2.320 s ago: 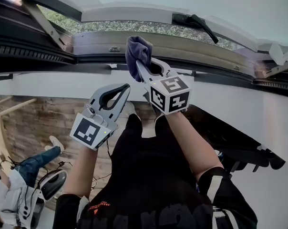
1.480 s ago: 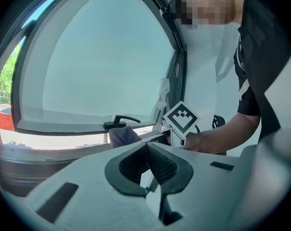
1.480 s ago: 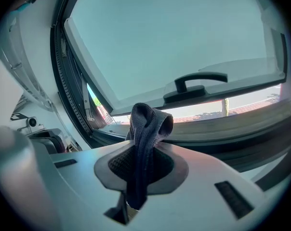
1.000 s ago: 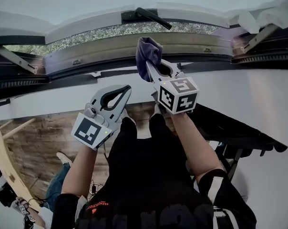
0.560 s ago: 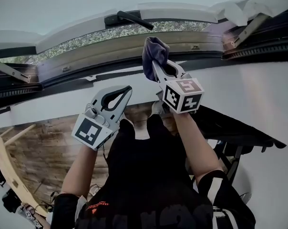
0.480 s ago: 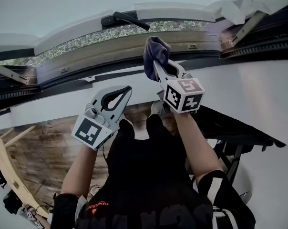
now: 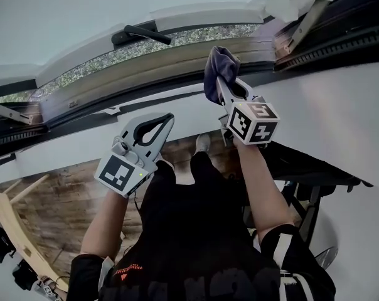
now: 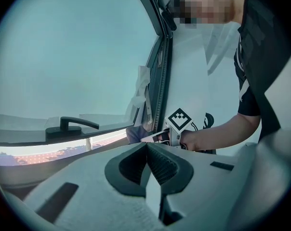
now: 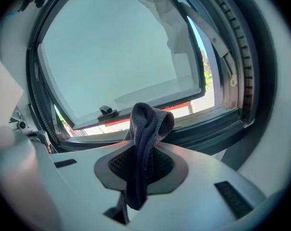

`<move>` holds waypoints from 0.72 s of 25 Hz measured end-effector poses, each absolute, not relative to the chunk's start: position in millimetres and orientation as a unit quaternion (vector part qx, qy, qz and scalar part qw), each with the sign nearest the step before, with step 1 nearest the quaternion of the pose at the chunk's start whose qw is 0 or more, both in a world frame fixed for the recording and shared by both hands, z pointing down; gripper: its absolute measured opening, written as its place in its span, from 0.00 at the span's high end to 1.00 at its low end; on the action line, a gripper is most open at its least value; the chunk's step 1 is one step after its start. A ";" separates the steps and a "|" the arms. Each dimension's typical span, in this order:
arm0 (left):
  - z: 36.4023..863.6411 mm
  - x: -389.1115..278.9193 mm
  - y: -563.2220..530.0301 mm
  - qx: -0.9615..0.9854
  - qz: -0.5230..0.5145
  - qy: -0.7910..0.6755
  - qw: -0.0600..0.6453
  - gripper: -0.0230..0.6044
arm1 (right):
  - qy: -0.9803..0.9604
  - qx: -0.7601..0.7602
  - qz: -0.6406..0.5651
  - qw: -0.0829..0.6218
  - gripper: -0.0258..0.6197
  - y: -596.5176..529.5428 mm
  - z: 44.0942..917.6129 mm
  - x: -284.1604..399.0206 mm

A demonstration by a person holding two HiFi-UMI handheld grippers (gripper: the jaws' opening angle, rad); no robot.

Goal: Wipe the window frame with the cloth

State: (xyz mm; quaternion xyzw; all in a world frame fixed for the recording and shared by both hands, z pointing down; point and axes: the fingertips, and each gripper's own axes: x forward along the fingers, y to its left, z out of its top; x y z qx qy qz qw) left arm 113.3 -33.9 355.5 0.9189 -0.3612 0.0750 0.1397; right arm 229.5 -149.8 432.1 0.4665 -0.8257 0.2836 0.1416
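Two tools, one cloth.

- **Right tool (image 7: 222, 85):** clamped on the cloth (image 7: 218, 64), a dark, soft knit wad that is bunched ahead of the jaws. It is held at the frame (image 7: 145, 74); contact cannot be told.
- **Left tool (image 7: 166, 116):** jaws shut together with nothing between them, held low, well apart from the frame.
- **Frame:** long, hard, smooth rails, with a ribbed dark seal (image 9: 244, 76).
- **Step judged:** wiping. The cloth is best pressed flat with a firm grip and drawn along the rail, corners included.
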 end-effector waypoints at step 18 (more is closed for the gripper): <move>353.0 158.7 -46.3 0.930 0.091 -0.329 0.138 0.93 | -0.786 0.537 0.283 0.119 0.89 -173.8 431.3 331.9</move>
